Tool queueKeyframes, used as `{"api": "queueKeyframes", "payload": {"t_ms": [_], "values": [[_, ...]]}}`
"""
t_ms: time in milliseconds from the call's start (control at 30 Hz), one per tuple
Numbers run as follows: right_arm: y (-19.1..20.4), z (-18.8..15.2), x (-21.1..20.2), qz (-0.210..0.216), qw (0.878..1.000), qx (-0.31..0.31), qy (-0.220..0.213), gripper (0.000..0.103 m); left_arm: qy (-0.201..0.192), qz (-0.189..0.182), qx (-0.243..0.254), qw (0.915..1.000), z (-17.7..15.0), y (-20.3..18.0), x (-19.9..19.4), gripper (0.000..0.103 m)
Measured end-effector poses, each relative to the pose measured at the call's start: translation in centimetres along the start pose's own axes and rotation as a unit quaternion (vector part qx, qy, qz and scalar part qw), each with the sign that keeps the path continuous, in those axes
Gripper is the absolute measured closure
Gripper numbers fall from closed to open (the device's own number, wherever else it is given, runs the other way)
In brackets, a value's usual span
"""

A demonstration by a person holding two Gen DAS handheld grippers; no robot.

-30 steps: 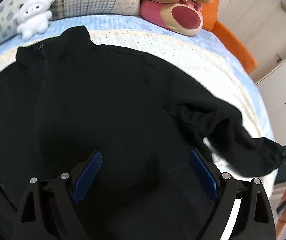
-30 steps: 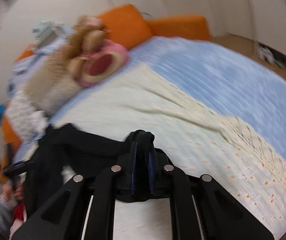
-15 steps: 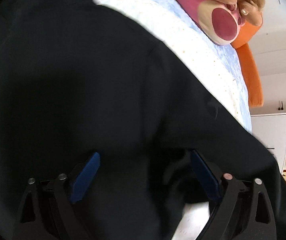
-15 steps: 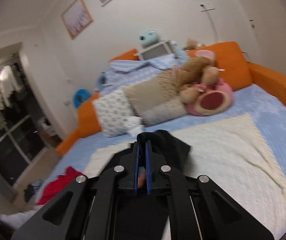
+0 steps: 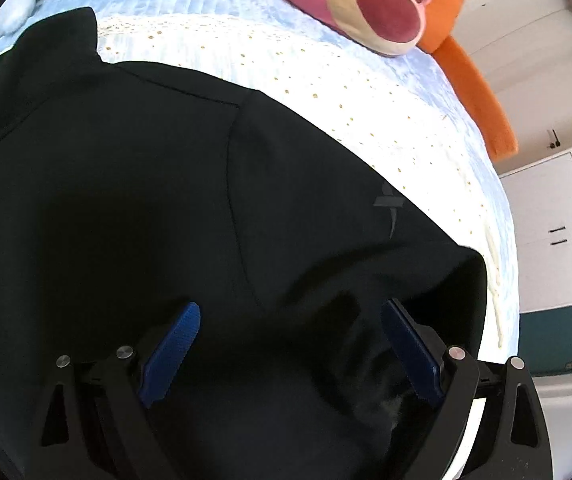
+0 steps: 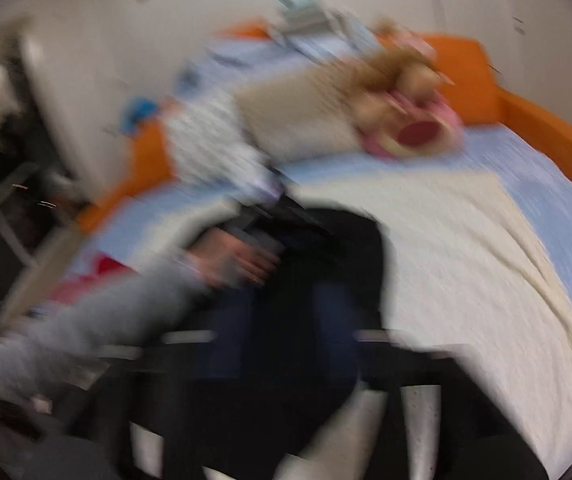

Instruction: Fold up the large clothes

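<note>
On the bed, both grippers' jaws gape over the black jacket, the right's just opened, gripping nothing.

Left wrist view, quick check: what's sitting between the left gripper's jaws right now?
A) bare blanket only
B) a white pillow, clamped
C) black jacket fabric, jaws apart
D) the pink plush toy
C: the left gripper hangs with its blue jaws spread wide over the black jacket, not pressing on it; the pink plush toy lies far off at the head of the bed.

Home bedroom, quilted bed, pillows (plush toy), white wardrobe
</note>
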State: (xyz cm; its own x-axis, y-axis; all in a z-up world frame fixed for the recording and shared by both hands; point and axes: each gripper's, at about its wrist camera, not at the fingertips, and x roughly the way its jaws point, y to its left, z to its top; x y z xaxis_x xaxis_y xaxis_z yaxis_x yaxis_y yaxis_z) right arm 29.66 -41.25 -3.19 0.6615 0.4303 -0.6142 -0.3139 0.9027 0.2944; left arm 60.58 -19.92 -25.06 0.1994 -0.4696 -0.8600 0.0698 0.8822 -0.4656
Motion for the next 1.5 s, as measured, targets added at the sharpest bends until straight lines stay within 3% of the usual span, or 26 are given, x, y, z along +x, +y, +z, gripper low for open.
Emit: {"api": "queueKeyframes", "payload": {"t_ms": [67,133,200,333,400,500,533,567,700,767,867,967,1033,1133,1267,1433,1500], "values": [[-1.0,-2.9,3.2,-0.038,0.999,-0.001,0.037,0.029,-0.003,-0.003,-0.005,1.0,0.0,0.1,-0.2,0.01],[-1.3,-6.0,6.8,-0.046,0.996,0.011,0.081,0.033,-0.006,-0.002,-0.015,0.9999,-0.4,0.3,-0.3,0.01],[-0.8,-8.6,9.0,-0.025,0.994,0.026,0.101,0.039,-0.009,0.001,-0.02,0.9998,-0.8,0.2,-0.6,0.01],[3.8,-11.8,11.5,0.005,0.995,-0.013,0.103,0.04,-0.007,0.012,-0.023,0.9996,-1.9,0.2,-1.1,0.01],[5.8,-12.4,12.6,-0.012,0.993,-0.05,0.102,0.038,-0.005,0.016,-0.029,0.9994,-2.7,0.2,-1.8,0.01],[7.5,-13.1,15.1,-0.085,0.983,-0.112,0.122,0.041,0.002,0.021,-0.037,0.9991,-2.8,0.4,-2.3,0.01],[7.4,-13.2,15.9,-0.108,0.977,-0.128,0.132,0.045,0.002,0.025,-0.036,0.999,-3.2,0.7,-2.8,0.01],[7.0,-13.4,16.4,-0.107,0.976,-0.127,0.14,0.059,0.001,0.028,-0.034,0.9991,-3.7,1.5,-3.2,0.01],[5.2,-12.8,15.8,-0.057,0.982,-0.093,0.153,0.089,-0.009,0.052,-0.028,0.9982,-4.0,2.6,-5.3,0.01],[3.7,-11.6,14.0,-0.003,0.988,-0.046,0.148,0.092,-0.016,0.049,-0.043,0.9977,-3.7,3.7,-6.1,0.01],[2.8,-8.6,9.8,0.067,0.992,-0.013,0.108,0.092,-0.021,0.031,-0.071,0.9967,-2.8,4.6,-7.0,0.01],[3.6,-5.1,4.3,0.148,0.988,-0.004,0.044,0.092,-0.025,0.028,-0.069,0.9969,-1.6,4.4,-6.6,0.01],[5.4,-3.3,0.9,0.2,0.979,-0.026,0.009,0.092,-0.02,0.029,-0.065,0.9972,-1.5,4.1,-6.5,0.01],[9.4,-2.8,-1.6,0.263,0.961,-0.081,-0.002,0.092,-0.024,0.031,-0.065,0.9971,-1.3,4.0,-6.4,0.01],[13.2,-5.5,0.2,0.268,0.952,-0.141,0.046,0.092,-0.037,0.038,-0.096,0.994,-0.8,5.5,-5.6,0.01],[15.1,-10.3,7.3,0.232,0.949,-0.153,0.146,0.085,-0.04,0.046,-0.131,0.9896,-0.7,9.1,-5.0,0.01],[15.1,-12.0,8.9,0.245,0.938,-0.153,0.193,0.058,-0.041,0.029,-0.141,0.9887,-0.8,10.6,-5.0,0.01]]}}
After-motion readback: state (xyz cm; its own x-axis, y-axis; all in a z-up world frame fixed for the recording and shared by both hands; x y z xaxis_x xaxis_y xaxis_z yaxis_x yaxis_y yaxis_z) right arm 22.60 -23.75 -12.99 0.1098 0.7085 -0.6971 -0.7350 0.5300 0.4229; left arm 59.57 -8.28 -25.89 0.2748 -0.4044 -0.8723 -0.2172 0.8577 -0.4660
